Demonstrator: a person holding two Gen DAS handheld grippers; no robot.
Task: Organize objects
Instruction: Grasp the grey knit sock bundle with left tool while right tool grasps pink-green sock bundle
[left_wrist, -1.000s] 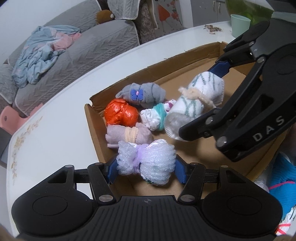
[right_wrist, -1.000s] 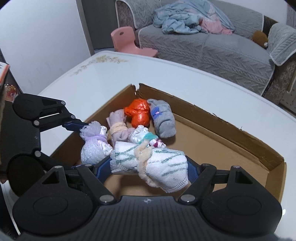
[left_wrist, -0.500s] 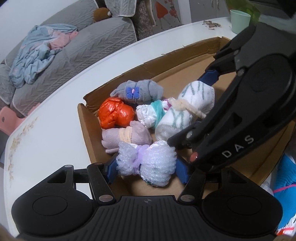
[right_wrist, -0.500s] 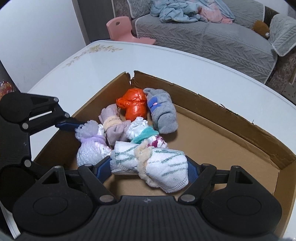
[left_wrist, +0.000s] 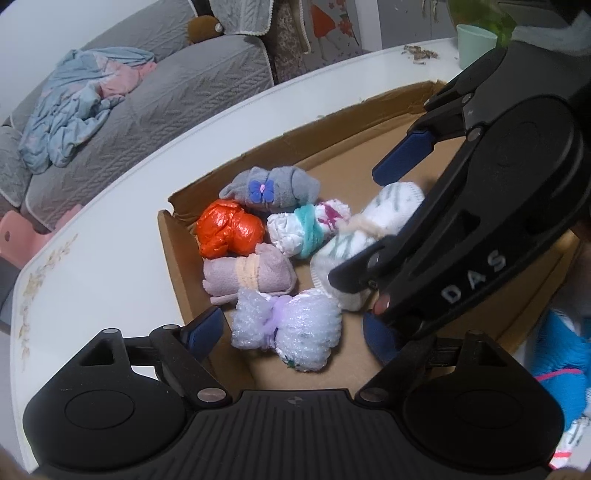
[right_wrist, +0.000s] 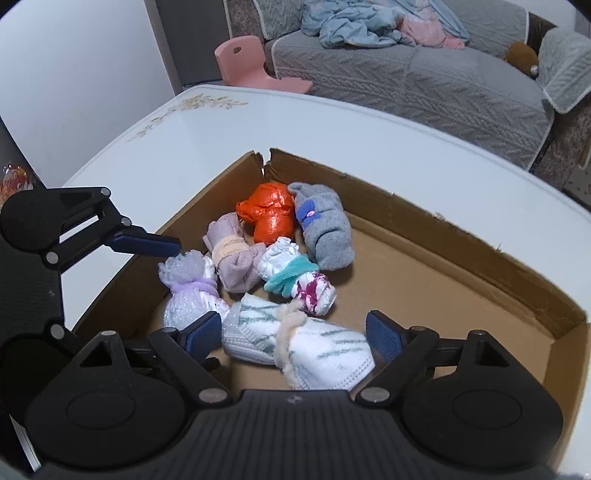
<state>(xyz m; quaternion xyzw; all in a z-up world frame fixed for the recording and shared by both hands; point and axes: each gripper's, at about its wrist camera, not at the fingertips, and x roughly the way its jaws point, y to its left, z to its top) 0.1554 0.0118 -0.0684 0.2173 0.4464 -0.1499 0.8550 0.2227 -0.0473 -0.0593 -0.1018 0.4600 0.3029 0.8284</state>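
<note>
With both the left gripper (left_wrist: 291, 330) and right gripper (right_wrist: 295, 334) spread wide and empty, lift straight up from the cardboard box (right_wrist: 461, 236) (bubble-wrap bundle (left_wrist: 286, 326) and striped roll (right_wrist: 299, 349) rest inside, near its corner) without nudging them.

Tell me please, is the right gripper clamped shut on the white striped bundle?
No, the right gripper is open, its blue pads standing apart from the white striped bundle, which lies in the cardboard box.

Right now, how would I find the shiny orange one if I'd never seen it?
Look in the cardboard box on the white table and go to its torn corner. Nearest that corner sits the orange bundle, beside the grey roll. It alone is glossy, crinkled plastic, while its neighbours look like soft cloth or bubble wrap.
</note>
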